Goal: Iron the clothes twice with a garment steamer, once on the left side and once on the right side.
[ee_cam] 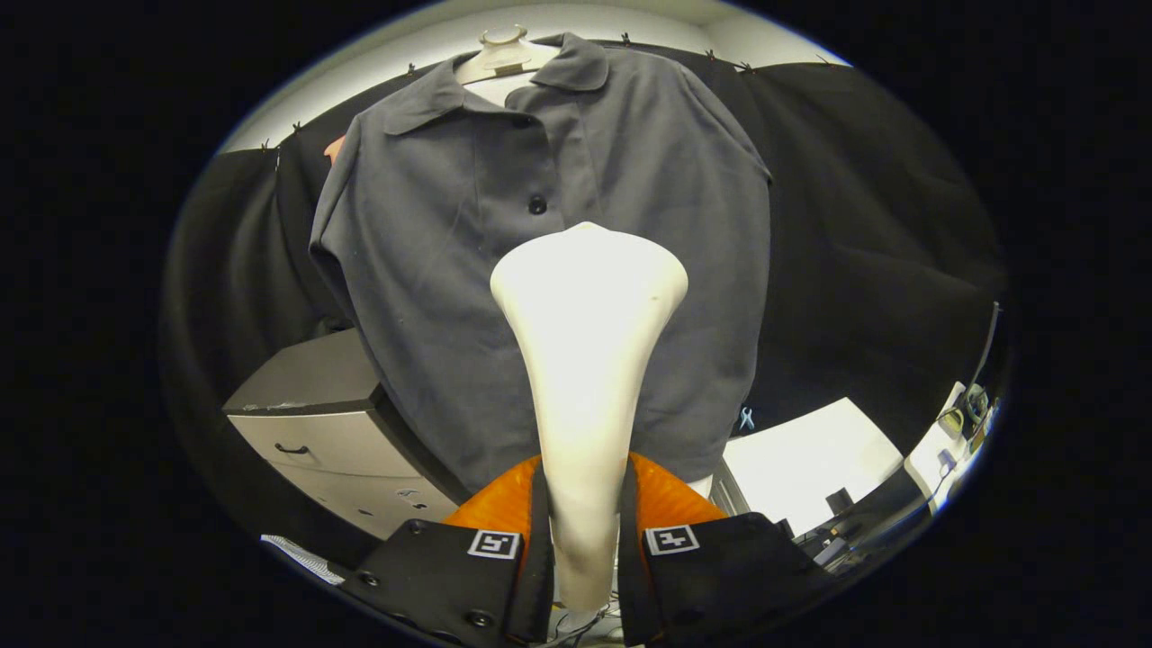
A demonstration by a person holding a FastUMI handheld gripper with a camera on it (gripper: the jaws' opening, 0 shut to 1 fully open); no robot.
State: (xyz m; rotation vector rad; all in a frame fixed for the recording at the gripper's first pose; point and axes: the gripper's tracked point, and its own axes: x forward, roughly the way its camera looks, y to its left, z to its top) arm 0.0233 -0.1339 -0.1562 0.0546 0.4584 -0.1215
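From the gripper view, I see my gripper [583, 549] with both fingers pinching the handle of the white garment steamer [587, 360], whose head stands upright just ahead. Beyond it hangs the grey shirt [450, 270] on a hanger [504, 54]. A grey drawer cabinet [333, 432] sits at the lower left.

Staged recording booth, not a home: black cloth wall [855, 225] clipped along its top edge, grey drawer cabinet [333, 432], cluttered workbench [954, 432] beyond.
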